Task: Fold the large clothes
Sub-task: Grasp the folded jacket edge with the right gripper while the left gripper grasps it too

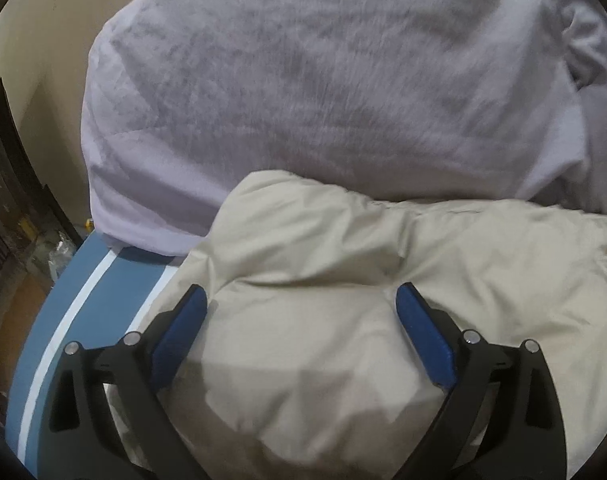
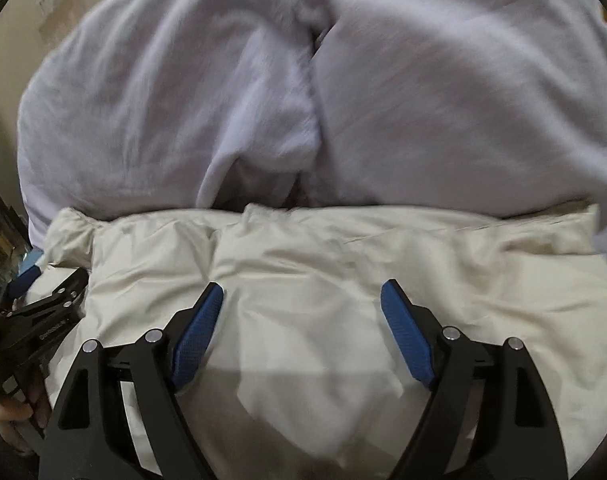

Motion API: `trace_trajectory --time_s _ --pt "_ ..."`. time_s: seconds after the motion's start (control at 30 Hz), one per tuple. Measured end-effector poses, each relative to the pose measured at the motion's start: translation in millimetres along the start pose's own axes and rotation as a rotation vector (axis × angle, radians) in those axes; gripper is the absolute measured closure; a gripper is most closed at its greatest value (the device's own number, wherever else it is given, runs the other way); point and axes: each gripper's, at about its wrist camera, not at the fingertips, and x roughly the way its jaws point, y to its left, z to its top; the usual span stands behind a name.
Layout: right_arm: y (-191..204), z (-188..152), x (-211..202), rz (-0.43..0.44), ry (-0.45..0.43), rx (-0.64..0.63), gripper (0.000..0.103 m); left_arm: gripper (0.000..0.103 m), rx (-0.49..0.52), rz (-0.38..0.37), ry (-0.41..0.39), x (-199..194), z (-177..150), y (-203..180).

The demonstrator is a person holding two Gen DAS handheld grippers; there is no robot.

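Note:
A cream puffy jacket (image 1: 383, 264) lies bunched on the blue surface, filling the lower half of the left wrist view; it also fills the lower half of the right wrist view (image 2: 323, 264). My left gripper (image 1: 301, 300) is open, its blue pads spread just above the jacket's left part. My right gripper (image 2: 301, 298) is open over the jacket's middle. The left gripper's black body (image 2: 35, 320) shows at the left edge of the right wrist view, beside the jacket's left end.
A large pale lilac bundle of fabric (image 1: 323, 80) lies right behind the jacket and also fills the upper right wrist view (image 2: 303, 80). The blue surface with a white stripe (image 1: 83, 280) ends at the left, with dark furniture (image 1: 7, 184) beyond.

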Motion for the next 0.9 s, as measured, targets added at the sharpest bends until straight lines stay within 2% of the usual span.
trace_trajectory --time_s 0.1,0.23,0.37,0.5,0.7,0.9 --pt "-21.3 5.3 -22.9 -0.069 -0.046 0.013 0.02 0.008 -0.02 -0.067 -0.029 -23.3 1.3 -4.4" --pt "-56.4 7.7 -38.3 -0.181 -0.075 0.039 0.019 0.008 0.029 -0.138 -0.091 -53.7 3.9 -33.6" --pt "-88.9 0.2 -30.3 -0.271 -0.047 0.048 0.019 0.008 0.068 -0.166 -0.089 -59.5 4.2 -64.2" --pt "-107.7 -15.5 -23.7 -0.282 -0.014 0.071 0.019 0.008 0.098 -0.114 -0.061 -40.0 -2.6 -74.1" --pt "-105.7 -23.8 1.1 -0.317 -0.001 0.038 0.013 0.005 0.026 -0.167 0.009 -11.3 -7.8 -64.7" --pt "-112.3 -29.5 3.5 -0.331 0.028 0.032 0.009 0.005 0.031 -0.158 -0.003 -3.9 -11.9 -70.4"
